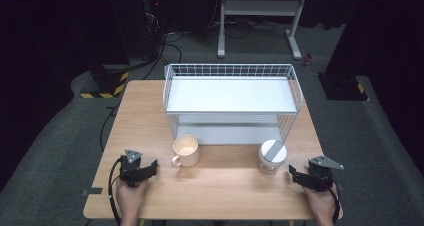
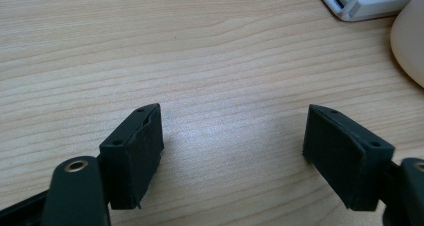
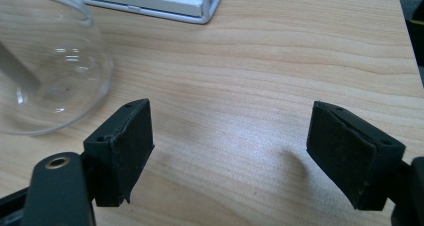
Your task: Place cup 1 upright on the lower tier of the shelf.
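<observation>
both grippers are sitting at the near table (image 1: 225, 186) edge, left gripper (image 1: 150, 169) at about 7 o'clock, right gripper (image 1: 295, 175) at 5, jaws standing wide with nothing between them. the cream mug (image 1: 186, 151) is waiting just past the left one, the lidded glass jar (image 1: 272, 157) beside the right, both fronting the white wire rack (image 1: 232, 98).

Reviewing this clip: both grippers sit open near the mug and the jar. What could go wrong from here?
1. The glass jar is smooth, rounded and clear; the right gripper, open beside it, might slip on it or tip it.
2. The mug has its handle toward the left gripper; a jaw could catch the handle and turn the mug.
3. Both stand close to the wire shelf, so a hasty lift could knock its rim.
</observation>
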